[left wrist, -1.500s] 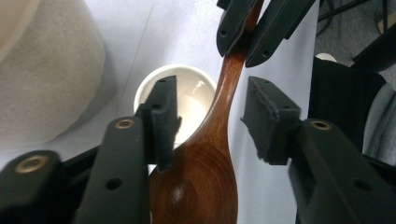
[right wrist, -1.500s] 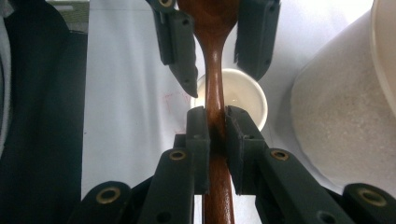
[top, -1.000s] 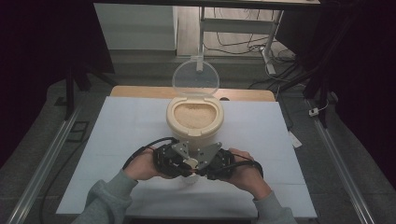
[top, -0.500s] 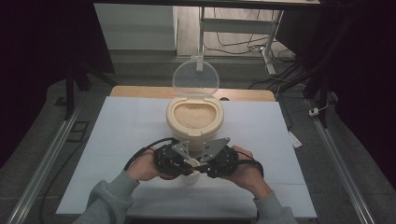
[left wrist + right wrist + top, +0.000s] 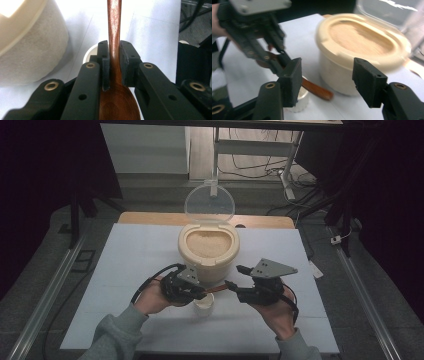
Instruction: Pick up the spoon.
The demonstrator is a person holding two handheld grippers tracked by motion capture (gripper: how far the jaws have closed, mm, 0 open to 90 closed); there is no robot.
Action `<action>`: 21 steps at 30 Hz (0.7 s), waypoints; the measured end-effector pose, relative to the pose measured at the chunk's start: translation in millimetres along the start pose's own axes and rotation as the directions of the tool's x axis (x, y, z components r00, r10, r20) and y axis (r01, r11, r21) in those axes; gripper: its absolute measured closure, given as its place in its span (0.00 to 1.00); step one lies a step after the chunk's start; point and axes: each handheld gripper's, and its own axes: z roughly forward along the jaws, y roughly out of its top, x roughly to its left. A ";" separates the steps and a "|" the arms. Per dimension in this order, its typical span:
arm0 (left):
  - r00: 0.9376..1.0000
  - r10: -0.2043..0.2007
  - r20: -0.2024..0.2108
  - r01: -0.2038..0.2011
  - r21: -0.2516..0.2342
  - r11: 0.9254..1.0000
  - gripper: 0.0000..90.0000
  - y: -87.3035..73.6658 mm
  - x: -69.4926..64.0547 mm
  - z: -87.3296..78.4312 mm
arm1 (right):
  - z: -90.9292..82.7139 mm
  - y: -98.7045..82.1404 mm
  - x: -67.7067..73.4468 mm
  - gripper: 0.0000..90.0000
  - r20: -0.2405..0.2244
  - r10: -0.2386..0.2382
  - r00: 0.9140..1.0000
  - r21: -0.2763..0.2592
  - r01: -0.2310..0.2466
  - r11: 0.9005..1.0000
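We take the small white cup (image 5: 204,304) as our marker. It stands on the white table (image 5: 130,270), close to us, between our two hands.

Our left tongs (image 5: 196,291) are just left of the cup. They are shut tight on the brown wooden spoon (image 5: 114,37), right where the thin handle meets the bowl of the spoon. The handle sticks out over the cup toward our right side.

Our right tongs (image 5: 327,80) are just right of the cup. They are wide open and hold nothing. The end of the spoon handle is near them, but not between them.

Behind the cup sits the big cream tub (image 5: 209,251). Its clear lid (image 5: 209,204) stands up at the back, so the tub is open. We see tan grains inside it.

No one told us the job. We guess it is to scoop grains into the cup. So far the spoon is picked up and the tub is open. The scooping is not done yet, we think. We cannot see into the cup.
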 end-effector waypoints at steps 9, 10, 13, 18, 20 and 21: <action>0.999 -0.013 -0.046 0.011 -0.047 0.999 0.87 0.3 -1.7 -1.3 | -2.5 -25.5 -9.8 0.40 0.061 0.178 0.982 0.020 -0.180 0.984; 0.999 -0.015 -0.049 0.012 -0.052 0.999 0.87 0.4 -1.8 -1.3 | -0.8 -27.2 -10.5 0.39 0.051 0.196 0.979 0.017 -0.197 0.980; 0.998 -0.015 -0.057 0.012 -0.058 0.998 0.87 0.4 -2.0 -1.0 | 4.7 -29.4 -9.7 0.38 0.044 0.213 0.976 0.032 -0.215 0.976; 0.997 -0.022 -0.068 0.017 -0.073 0.997 0.88 0.7 -3.1 -1.3 | 9.0 -31.0 -8.3 0.37 0.033 0.228 0.973 0.037 -0.229 0.973; 0.997 -0.021 -0.070 0.015 -0.077 0.997 0.87 1.0 -3.7 -1.4 | 10.8 -32.3 -8.5 0.37 0.030 0.240 0.970 0.037 -0.241 0.970; 0.997 -0.020 -0.072 0.014 -0.079 0.997 0.88 1.1 -4.1 -1.2 | 11.8 -32.9 -8.6 0.37 0.026 0.246 0.969 0.035 -0.246 0.969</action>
